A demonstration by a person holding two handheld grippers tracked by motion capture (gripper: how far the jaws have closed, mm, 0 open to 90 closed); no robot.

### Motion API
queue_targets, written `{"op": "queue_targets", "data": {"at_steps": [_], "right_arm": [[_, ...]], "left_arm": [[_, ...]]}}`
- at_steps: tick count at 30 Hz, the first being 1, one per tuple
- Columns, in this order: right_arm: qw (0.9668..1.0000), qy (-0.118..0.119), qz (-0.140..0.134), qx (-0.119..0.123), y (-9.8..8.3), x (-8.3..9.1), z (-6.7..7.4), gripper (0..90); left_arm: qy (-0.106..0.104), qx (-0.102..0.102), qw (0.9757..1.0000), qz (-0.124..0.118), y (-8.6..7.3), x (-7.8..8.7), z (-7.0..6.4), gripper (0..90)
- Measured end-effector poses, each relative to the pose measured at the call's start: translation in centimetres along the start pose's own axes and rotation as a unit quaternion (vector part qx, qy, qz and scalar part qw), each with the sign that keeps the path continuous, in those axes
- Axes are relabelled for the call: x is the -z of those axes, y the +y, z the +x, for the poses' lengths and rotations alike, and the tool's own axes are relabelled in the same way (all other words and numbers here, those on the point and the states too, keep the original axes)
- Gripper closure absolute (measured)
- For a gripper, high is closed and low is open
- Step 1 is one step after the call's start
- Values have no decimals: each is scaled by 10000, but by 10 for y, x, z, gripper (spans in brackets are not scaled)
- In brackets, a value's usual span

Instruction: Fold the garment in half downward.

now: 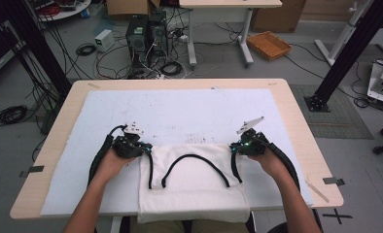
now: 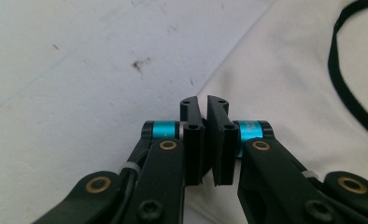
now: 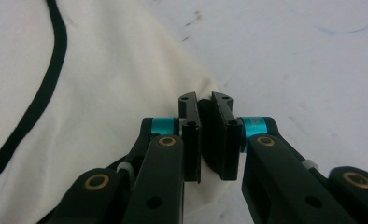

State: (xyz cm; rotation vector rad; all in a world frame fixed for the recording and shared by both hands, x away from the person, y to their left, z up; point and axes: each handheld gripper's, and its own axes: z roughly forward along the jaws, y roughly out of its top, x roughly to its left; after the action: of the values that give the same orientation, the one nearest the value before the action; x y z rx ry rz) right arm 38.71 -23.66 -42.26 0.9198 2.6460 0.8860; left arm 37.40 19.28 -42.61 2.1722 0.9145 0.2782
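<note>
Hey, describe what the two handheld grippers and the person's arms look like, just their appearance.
Both the left gripper and the right gripper are black, with turquoise metal collars behind the jaws, brass-coloured pivot pins and white zip ties. Each carries a grey three-cornered plate on top and trails a thick black cable along the forearm. The forearms are bare, with no sleeves in view.

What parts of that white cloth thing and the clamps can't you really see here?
- White garment: near end hangs past the table edge, high view.
- Cloth between the left gripper jaws: hidden by the pads, left gripper view.
- Right gripper: same, right gripper view.
- Black trim: its ends run under both grippers, high view.
</note>
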Motion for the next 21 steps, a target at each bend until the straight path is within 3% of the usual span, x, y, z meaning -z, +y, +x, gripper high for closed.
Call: {"op": "queue_targets", "data": {"at_steps": [2,4,6,8,13,16,17,18,21], "right_arm": [[9998,-140,-156,-30,0,4,-7,836],[9995,-220,-227,-60,1,6,-11,837],[9980,-503,-346,-174,3,9,-24,839],[9976,-539,-385,-211,5,10,-28,838],[9945,-871,-554,-150,19,7,-45,838],[9916,-1048,-722,-209,25,7,-55,838],[9916,-1048,-722,-209,25,7,-55,838],[9892,-1159,-846,-312,27,8,-60,838],[9874,-1200,-967,-364,25,8,-61,838]], "left_arm": [[11,199,9994,-272,3,2,5,852],[25,260,9992,-311,5,2,8,853],[73,372,9984,-408,13,-3,15,853],[82,418,9980,-472,16,-5,17,853],[247,718,9936,-838,32,-15,31,853],[261,764,9920,-966,37,-15,36,854],[289,771,9908,-1072,39,-15,38,854],[180,792,9886,-1265,41,-13,41,853],[107,753,9886,-1298,39,-12,41,853]]}}
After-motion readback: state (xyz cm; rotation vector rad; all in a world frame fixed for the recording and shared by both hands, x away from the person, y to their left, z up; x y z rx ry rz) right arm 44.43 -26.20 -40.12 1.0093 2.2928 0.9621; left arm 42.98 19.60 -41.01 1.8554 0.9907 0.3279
